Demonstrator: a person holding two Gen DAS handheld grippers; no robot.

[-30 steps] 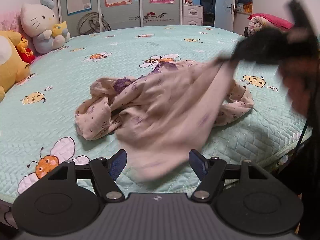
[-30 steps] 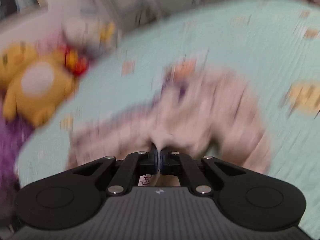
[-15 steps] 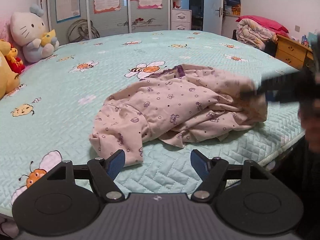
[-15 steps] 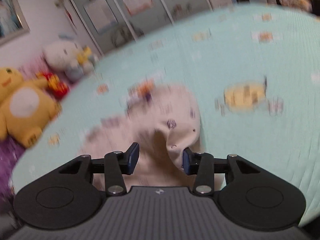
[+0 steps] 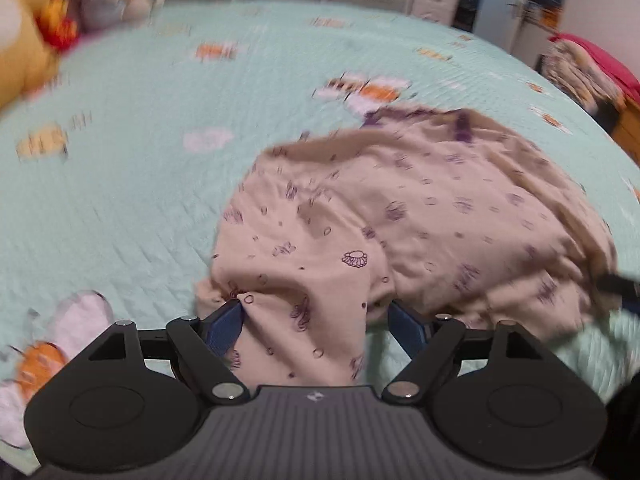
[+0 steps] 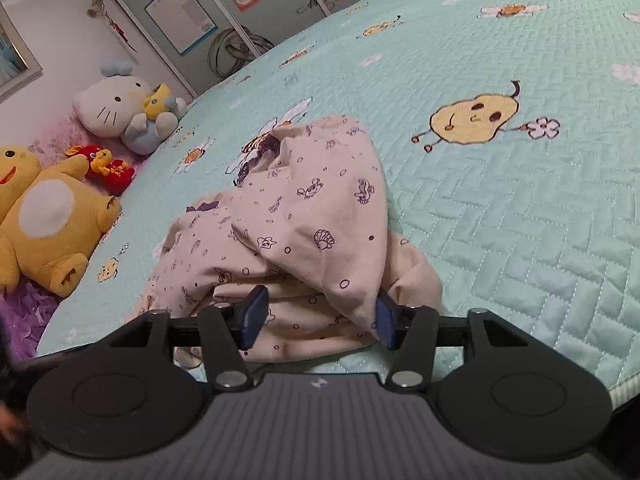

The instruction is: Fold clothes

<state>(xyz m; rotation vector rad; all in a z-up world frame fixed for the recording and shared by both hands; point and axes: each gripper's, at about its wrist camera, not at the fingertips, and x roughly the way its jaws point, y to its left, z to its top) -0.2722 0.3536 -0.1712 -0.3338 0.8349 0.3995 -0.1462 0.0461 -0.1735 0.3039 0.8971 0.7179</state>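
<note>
A second ago the right gripper [image 6: 318, 316] pinched and lifted the printed garment [image 5: 400, 220], which now lies crumpled on the near right of the bed [image 5: 140, 180], unfolded, while the left gripper [image 5: 316, 322] and the right both widen, cloth loose between unpressed pads.

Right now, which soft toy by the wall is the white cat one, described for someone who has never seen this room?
Start at the big bed with the mint green quilt and look to its far left edge, where soft toys sit by the wall. The white cat toy sits farthest back, beyond the large yellow bear and the small red toy. It alone is white, with a pale blue bow.
</note>
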